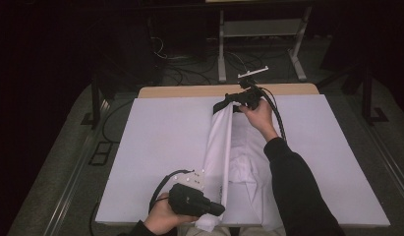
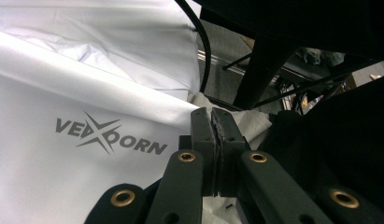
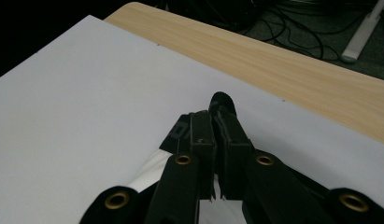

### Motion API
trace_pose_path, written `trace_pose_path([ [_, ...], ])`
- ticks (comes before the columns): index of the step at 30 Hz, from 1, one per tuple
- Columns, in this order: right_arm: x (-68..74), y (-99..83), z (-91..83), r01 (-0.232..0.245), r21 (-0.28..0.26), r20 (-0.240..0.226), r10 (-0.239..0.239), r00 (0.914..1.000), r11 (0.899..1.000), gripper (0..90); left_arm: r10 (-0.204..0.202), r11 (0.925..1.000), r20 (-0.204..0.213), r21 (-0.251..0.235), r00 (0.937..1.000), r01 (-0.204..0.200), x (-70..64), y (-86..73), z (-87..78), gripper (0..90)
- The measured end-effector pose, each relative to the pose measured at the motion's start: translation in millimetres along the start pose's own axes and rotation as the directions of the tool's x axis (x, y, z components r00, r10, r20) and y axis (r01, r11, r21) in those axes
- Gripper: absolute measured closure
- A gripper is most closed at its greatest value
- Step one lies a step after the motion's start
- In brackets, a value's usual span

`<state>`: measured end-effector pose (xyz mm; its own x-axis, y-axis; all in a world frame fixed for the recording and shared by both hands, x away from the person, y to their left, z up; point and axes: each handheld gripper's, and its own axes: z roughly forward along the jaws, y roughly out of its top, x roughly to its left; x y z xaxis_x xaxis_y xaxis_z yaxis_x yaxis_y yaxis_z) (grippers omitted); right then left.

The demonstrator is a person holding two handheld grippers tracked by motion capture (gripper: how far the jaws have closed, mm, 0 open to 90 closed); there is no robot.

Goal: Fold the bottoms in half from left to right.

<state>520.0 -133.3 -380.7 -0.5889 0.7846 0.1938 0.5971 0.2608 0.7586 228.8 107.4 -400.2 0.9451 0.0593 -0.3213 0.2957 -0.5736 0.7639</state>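
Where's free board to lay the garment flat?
Most room lies left of the white garment: bare white board out to its left edge. A narrower bare strip runs right of the sleeve to the right edge. The middle is crowded, with the left gripper and right gripper pinching the garment.

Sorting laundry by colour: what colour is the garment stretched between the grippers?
White garment, with a black far edge; clearest in the high view.

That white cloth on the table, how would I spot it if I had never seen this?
Find the big white board covering the table. Right of its middle, a white garment with a black band at its far end is stretched from near edge to far edge, the only crumpled thing there.
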Motion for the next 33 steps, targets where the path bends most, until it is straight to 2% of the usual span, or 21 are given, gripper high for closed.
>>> trace_pose_path([
  [19,-23.5,-14.3,-20.1,-0.026,0.002,0.027,0.026,0.9993,1.0,84.8,0.033,0.9985,0.039,0.041,0.9987,-0.035,0.6,22.7,29.4,87.5],
  [33,-30.6,-15.2,-26.9,-0.039,-0.005,0.035,0.039,0.9986,0.999,84.8,0.047,0.9977,0.056,0.046,0.9973,-0.05,-0.7,38.7,49.7,87.5],
])
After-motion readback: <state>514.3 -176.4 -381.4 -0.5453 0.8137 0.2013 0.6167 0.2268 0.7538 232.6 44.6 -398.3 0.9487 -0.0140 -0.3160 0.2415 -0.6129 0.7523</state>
